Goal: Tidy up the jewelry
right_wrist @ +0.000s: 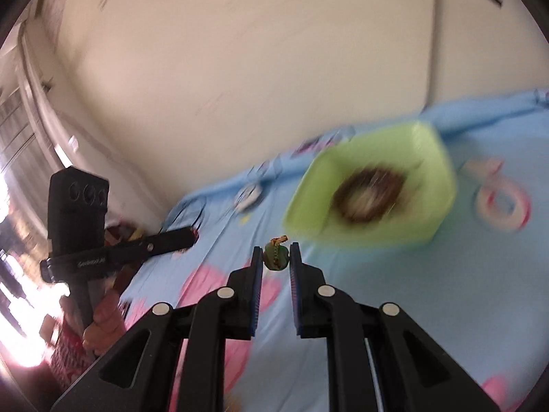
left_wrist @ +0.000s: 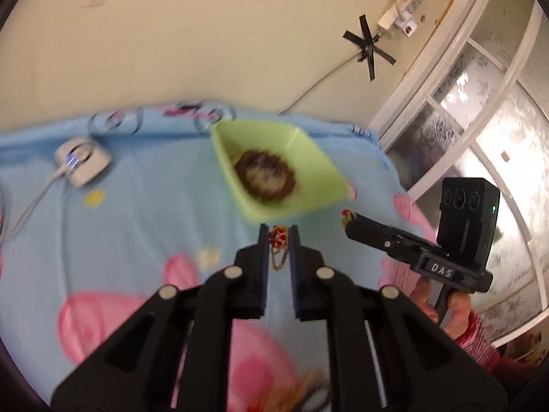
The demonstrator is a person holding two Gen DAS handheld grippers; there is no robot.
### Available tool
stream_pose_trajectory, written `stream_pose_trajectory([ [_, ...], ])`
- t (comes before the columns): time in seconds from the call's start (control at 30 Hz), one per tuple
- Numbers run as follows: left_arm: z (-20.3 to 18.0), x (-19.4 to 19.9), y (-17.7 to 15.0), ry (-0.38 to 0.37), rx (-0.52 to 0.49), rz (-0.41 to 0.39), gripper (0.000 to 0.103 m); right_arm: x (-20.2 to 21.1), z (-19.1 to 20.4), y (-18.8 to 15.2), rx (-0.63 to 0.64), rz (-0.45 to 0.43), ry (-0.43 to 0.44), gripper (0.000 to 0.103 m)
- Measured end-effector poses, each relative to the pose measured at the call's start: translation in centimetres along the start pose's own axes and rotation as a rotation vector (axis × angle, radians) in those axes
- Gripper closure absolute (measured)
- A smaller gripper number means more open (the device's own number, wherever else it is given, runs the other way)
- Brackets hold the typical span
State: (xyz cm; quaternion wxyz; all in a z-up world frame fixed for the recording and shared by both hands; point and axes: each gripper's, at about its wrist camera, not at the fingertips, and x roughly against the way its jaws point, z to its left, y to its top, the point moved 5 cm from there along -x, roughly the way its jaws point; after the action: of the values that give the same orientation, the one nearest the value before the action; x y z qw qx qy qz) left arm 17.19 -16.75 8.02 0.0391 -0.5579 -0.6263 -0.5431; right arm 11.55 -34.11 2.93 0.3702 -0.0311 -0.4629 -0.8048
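Note:
My left gripper (left_wrist: 278, 237) is shut on a red and gold jewelry piece (left_wrist: 278, 240), whose gold chain dangles between the fingers. My right gripper (right_wrist: 275, 252) is shut on a green and gold jewelry piece (right_wrist: 275, 256). In the left wrist view the right gripper (left_wrist: 350, 218) shows at right with that piece at its tip. The left gripper (right_wrist: 192, 235) shows at left in the right wrist view. A light green square dish (left_wrist: 310, 158) (right_wrist: 425, 158) lies just ahead of both grippers on the bed. A brown beaded bracelet (left_wrist: 266, 176) (right_wrist: 369, 195) lies coiled inside it.
A blue bedsheet with pink cartoon prints (left_wrist: 137, 213) covers the bed, against a cream wall (left_wrist: 171, 41). A white charger with a cable (left_wrist: 82, 163) lies at back left. A tape roll (right_wrist: 502, 206) lies right of the dish. More jewelry (left_wrist: 308, 388) lies blurred near me.

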Motion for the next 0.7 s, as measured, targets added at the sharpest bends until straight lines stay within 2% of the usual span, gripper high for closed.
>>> stream_pose_trajectory([
  [0.13, -0.3, -4.1, 3.6, 0.012, -0.003, 0.028, 0.093, -1.1, -2.3, 2.7, 0.004, -0.029, -0.067, 0.103],
  [0.23, -0.2, -7.4, 5.0, 0.039, -0.005, 0.058, 0.092, -2.2, -3.9, 3.4, 0.044, -0.035, -0.159, 0.103],
  [0.27, 0.0, -8.6, 5.2, 0.068, -0.001, 0.064, 0.088, -2.6, -4.2, 3.5, 0.062, -0.041, -0.204, 0.103],
  [0.3, 0.3, -9.7, 5.2, 0.098, 0.005, 0.082, 0.077, -2.8, -4.7, 3.5, 0.077, -0.046, -0.244, 0.1],
  [0.33, 0.6, -10.6, 5.3, 0.118, 0.011, 0.098, 0.073, -3.0, -5.2, 3.6, 0.101, -0.054, -0.299, 0.086],
  [0.37, 0.9, -11.3, 5.2, 0.138, 0.017, 0.111, 0.071, -3.0, -5.3, 3.6, 0.115, -0.068, -0.324, 0.079],
  [0.4, 1.1, -11.7, 5.1, 0.146, 0.024, 0.117, 0.071, -2.8, -5.5, 3.5, 0.118, -0.086, -0.328, 0.069],
  [0.43, 1.2, -11.6, 4.9, 0.145, 0.03, 0.116, 0.071, -2.3, -5.5, 3.5, 0.113, -0.113, -0.315, 0.063],
  [0.53, 1.2, -10.4, 4.7, 0.137, 0.043, 0.098, 0.071, -0.9, -5.2, 3.1, 0.097, -0.143, -0.291, 0.061],
  [0.63, 0.8, -6.7, 4.0, 0.118, 0.038, 0.038, 0.071, 1.0, -3.6, 2.0, 0.09, -0.167, -0.26, 0.061],
  [0.7, 0.6, -3.4, 2.3, 0.122, 0.017, 0.0, 0.071, 1.8, -2.4, 0.6, 0.082, -0.134, -0.208, 0.061],
])
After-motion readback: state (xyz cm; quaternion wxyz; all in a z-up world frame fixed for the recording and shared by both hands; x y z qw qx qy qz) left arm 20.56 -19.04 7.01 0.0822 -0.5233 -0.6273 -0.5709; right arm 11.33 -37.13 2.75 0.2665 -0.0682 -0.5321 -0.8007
